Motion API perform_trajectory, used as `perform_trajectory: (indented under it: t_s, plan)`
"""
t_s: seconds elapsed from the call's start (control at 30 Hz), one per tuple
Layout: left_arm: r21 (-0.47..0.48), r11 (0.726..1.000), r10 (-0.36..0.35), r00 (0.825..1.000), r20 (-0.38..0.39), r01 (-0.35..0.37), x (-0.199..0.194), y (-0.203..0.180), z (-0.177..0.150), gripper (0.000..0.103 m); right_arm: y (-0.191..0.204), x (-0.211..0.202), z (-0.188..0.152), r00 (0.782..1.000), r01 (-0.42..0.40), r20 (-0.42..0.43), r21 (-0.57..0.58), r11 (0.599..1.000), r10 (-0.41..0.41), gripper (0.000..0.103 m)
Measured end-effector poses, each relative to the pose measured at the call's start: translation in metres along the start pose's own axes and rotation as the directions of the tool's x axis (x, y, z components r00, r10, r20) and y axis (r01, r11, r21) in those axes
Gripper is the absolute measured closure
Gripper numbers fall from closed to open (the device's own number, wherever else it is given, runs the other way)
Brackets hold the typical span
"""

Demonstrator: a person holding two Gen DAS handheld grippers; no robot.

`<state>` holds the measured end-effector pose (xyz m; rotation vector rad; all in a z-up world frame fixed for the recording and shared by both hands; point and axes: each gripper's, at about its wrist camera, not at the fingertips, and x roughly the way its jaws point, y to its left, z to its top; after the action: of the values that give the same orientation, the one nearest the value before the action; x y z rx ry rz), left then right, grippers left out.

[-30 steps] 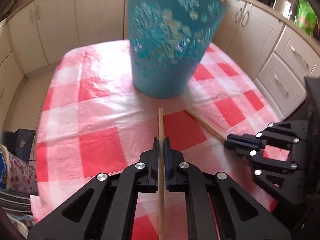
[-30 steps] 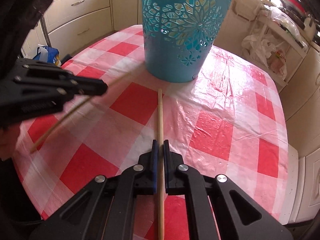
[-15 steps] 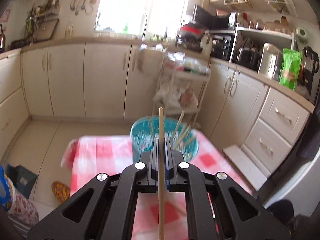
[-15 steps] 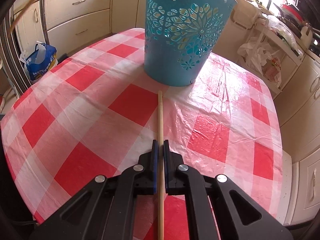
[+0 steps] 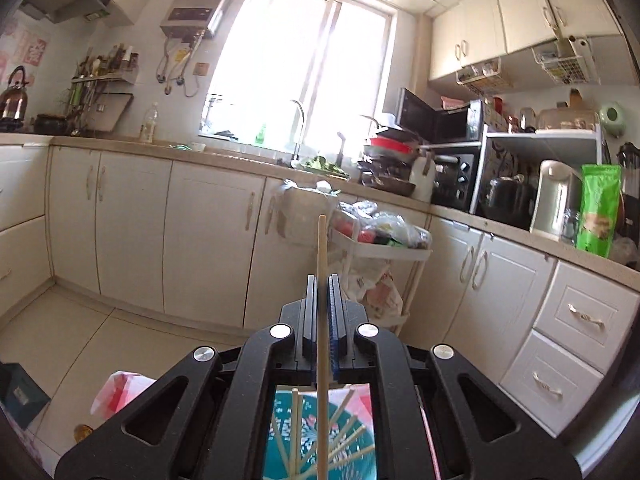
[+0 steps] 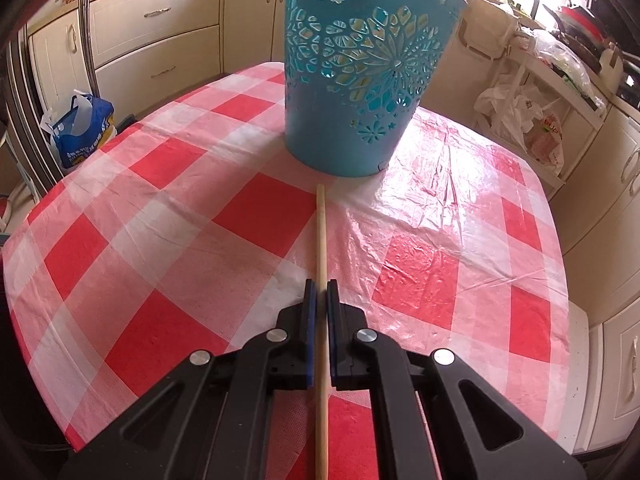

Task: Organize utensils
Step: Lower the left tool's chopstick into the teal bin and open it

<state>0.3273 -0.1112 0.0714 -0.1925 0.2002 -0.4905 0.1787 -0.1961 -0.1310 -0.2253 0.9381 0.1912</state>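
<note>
My left gripper is shut on a wooden chopstick and holds it upright, high above the teal cut-out bucket. Its lower end points into the bucket, where several chopsticks stand. My right gripper is shut on another wooden chopstick, low over the red-and-white checked tablecloth. Its tip points at the base of the teal bucket, a short way in front of it.
The table stands in a kitchen with cream cabinets all around. A white trolley with bags stands beyond the table. A blue-and-white bag sits on the floor to the table's left.
My left gripper has risen from table level and tilted up, carrying its chopstick to above the bucket's mouth. My right gripper has stayed almost still with its chopstick.
</note>
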Motion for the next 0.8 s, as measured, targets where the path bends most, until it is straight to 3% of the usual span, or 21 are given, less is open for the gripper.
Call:
perform_trajectory:
  t_s: [0.23, 0.47, 0.67, 0.8]
  plan:
    - [-0.074, 0.995, 0.06, 0.998, 0.0, -0.06, 0.015, 0.013, -0.018, 0.098, -0.003, 0.0, 0.0, 1.0, -0.019, 0.0, 0.016, 1.0, 0.019, 0.097]
    - [0.0, 0.996, 0.09, 0.99, -0.105, -0.091, 0.017, 0.018, -0.044, 0.098, -0.017, 0.001, -0.001, 0.996, -0.087, 0.0, 0.098, 0.991, 0.087, 0.097]
    - [0.012, 0.996, 0.089, 0.987, -0.137, -0.088, -0.013, 0.029, -0.059, 0.097, -0.031, -0.003, -0.006, 0.987, -0.162, 0.024, 0.212, 0.964, 0.161, 0.097]
    - [-0.004, 0.996, 0.093, 0.988, -0.124, -0.094, -0.05, 0.039, -0.065, 0.082, -0.039, -0.019, -0.009, 0.975, -0.215, 0.108, 0.274, 0.937, 0.192, 0.097]
